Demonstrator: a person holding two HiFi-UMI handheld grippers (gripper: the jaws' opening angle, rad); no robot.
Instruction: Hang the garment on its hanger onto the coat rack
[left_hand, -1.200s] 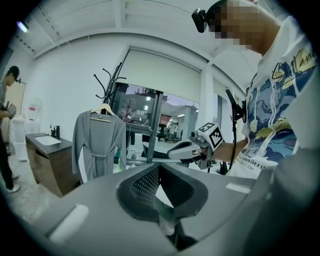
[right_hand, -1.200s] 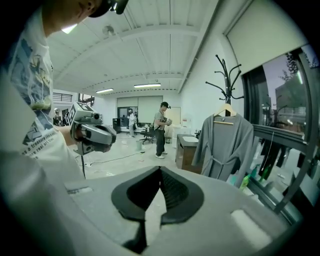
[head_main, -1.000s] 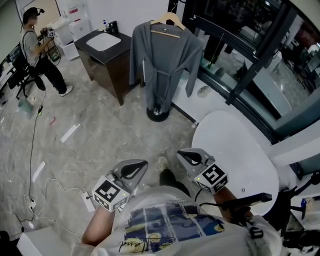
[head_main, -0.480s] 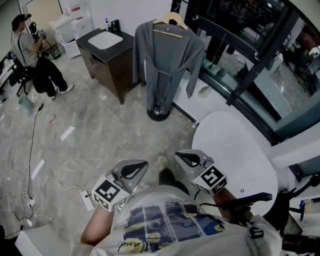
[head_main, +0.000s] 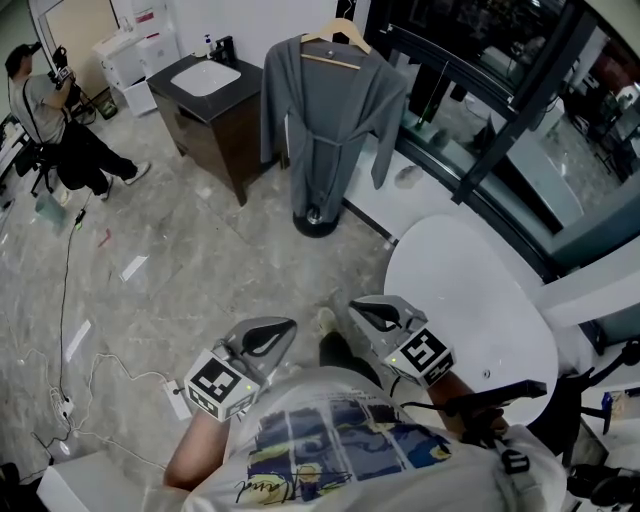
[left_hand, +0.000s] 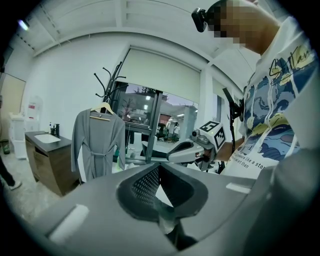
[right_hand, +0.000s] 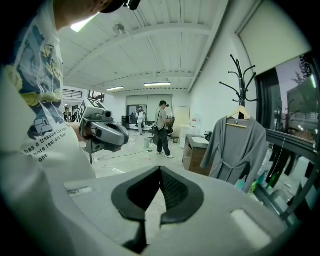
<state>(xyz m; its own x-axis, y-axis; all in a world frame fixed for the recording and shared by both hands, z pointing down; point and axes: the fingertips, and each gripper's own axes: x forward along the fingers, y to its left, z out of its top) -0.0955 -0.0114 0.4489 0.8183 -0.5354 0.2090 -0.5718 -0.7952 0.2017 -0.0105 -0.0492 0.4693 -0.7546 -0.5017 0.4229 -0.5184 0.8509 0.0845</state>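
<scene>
Garment on hanger hangs on coat rack, across floor, well apart from person. Hanging step looks done. Left gripper, right gripper: 2 pairs of fingers pressed together, empty, near chest. Next: nothing to grasp; stay clear.

A white short-sleeved T-shirt with blue wave print shows at six o'clock; the grey left gripper at seven and right gripper at five each bear a black-and-white marker cube.
</scene>
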